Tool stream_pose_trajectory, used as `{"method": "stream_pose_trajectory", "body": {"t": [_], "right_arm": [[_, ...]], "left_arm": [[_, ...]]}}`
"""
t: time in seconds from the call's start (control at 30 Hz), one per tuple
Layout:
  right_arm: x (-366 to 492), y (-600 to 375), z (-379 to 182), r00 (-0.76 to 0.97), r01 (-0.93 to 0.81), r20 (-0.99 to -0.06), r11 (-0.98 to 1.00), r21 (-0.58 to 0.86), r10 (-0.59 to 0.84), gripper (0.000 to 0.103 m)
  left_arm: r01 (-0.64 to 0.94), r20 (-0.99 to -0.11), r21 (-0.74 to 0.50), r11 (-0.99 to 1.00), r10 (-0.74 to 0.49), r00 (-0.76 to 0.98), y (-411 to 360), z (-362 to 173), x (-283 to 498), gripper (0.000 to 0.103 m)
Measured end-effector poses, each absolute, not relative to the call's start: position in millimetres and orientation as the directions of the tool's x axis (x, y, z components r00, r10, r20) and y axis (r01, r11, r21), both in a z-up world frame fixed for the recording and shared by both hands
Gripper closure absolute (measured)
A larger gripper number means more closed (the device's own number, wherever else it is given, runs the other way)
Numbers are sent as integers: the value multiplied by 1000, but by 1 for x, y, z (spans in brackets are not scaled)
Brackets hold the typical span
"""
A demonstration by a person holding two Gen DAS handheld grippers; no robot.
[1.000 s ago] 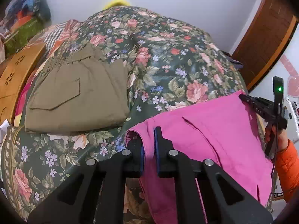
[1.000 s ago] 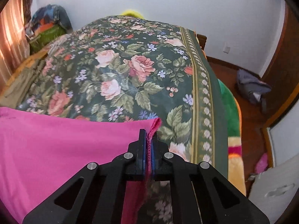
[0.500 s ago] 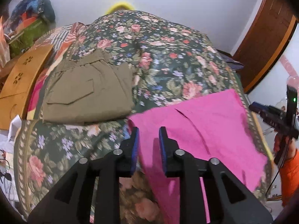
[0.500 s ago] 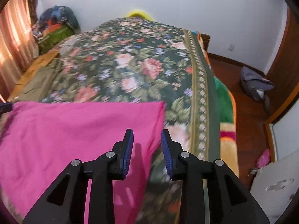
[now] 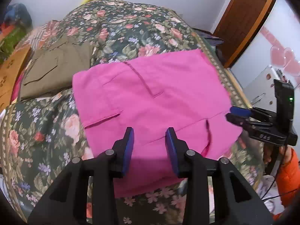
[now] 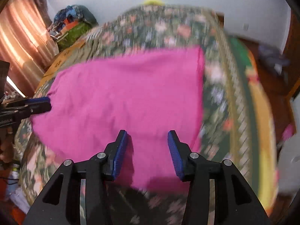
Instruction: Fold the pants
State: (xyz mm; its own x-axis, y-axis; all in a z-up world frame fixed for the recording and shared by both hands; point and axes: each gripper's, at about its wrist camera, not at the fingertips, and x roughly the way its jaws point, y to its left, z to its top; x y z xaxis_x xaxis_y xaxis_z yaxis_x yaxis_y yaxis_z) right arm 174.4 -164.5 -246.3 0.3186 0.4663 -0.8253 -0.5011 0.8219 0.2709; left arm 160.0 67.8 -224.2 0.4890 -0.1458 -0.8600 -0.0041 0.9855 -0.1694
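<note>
The pink pants [image 5: 150, 93] lie folded into a flat rectangle on the floral bedspread [image 5: 131, 22], and hang over its near edge. They also show in the right wrist view [image 6: 127, 97], which is blurred. My left gripper [image 5: 150, 131] is open and empty, above the pants' near edge. My right gripper [image 6: 148, 135] is open and empty, above the near edge too. The right gripper also shows in the left wrist view [image 5: 232, 113] at the pants' right corner. The left gripper shows in the right wrist view [image 6: 45, 103] at the pants' left corner.
Folded olive-brown pants [image 5: 56, 69] lie on the bed to the left of the pink ones. A wooden board [image 5: 9, 71] stands at the left edge. A brown door [image 5: 249, 18] and white cabinet [image 5: 262, 86] are to the right. Bundles [image 6: 73, 24] are piled at the far left.
Both grippers have opened and let go of the pink pants' corners. Both have pulled back towards me. The pants now lie flat on the bed.
</note>
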Motion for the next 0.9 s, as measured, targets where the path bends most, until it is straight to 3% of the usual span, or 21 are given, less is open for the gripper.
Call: {"method": "stream_pose_trajectory", "body": {"t": [0.27,0.4,0.67,0.8,0.9], "right_arm": [[162,-183,-251,343,-434,-808,844,315,478,60],[153,-188,-248,359,-421,-815,858,295,456,56],[141,-206,-232,403,-388,-826,891,237,395,53],[135,-208,-213,456,-400,-798,892,210,393,53],[130,-203,-200,487,-427,-769,881,204,414,51]], "left_arm": [[-9,-854,-94,996,-76,514,75,-224,132,54],[-36,-851,-61,997,-33,524,81,-221,119,36],[-105,-845,-167,980,-87,528,104,-200,96,28],[-113,-845,-201,973,-114,522,98,-198,85,15],[-115,-852,-252,961,-164,497,88,-208,82,13]]}}
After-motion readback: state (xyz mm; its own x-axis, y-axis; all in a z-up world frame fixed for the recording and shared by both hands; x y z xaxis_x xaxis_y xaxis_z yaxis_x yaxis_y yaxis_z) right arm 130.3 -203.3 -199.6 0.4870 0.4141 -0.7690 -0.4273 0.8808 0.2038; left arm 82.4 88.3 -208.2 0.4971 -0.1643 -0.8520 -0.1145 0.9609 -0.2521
